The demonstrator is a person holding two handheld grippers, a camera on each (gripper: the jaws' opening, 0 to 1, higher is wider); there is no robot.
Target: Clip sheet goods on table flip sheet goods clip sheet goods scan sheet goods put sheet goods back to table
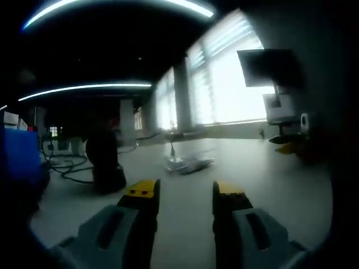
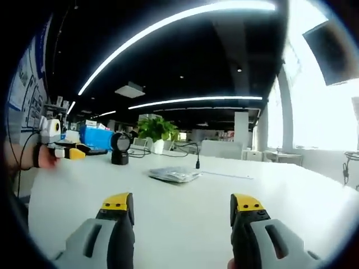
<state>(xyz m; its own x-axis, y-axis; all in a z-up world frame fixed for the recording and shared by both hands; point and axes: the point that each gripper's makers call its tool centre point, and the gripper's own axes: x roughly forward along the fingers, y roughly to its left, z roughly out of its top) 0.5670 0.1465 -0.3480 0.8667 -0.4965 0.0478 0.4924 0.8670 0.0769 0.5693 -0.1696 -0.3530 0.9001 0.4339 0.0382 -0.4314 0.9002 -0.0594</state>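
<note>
Above the white table (image 2: 168,224), the left gripper (image 1: 185,193) and right gripper (image 2: 182,204) hover level, jaws spread and holding nothing, with what looks like the clear-wrapped sheet goods (image 2: 174,175) lying flat well ahead.

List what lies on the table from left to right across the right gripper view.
Left gripper → blue box → black scanner → potted plant → packet of sheet goods → upright cable plug.

Sheet goods (image 2: 174,174) on table (image 2: 280,196), mid-surface
</note>
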